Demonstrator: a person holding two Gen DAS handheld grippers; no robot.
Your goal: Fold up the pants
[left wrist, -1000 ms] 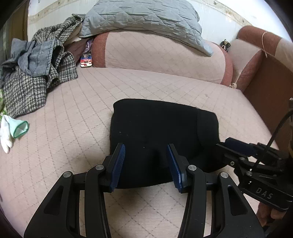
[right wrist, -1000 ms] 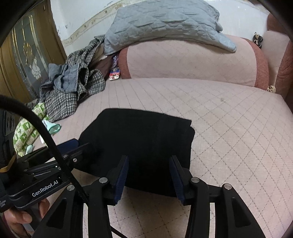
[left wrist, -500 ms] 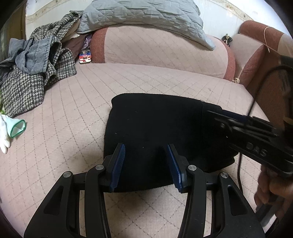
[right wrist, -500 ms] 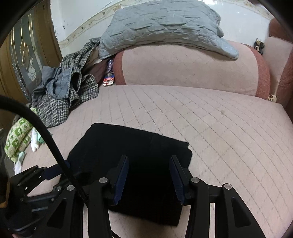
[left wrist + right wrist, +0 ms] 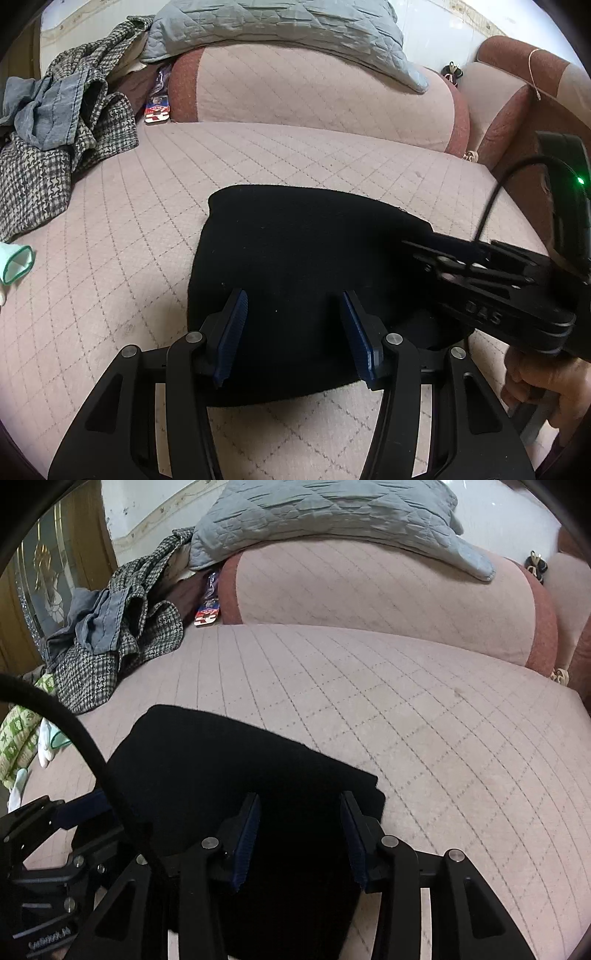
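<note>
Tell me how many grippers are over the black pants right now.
2. The left gripper hangs open above the near edge of the folded black pants; the right gripper is open over their right end. Neither grips cloth.

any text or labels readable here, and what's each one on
"DAS": raised letters on the body of the right hand-held gripper, seen from the left wrist view.
Print on the body of the left hand-held gripper, low in the right wrist view: too blurred to read.
Red and blue packet by the back cushion: print too small to read.
</note>
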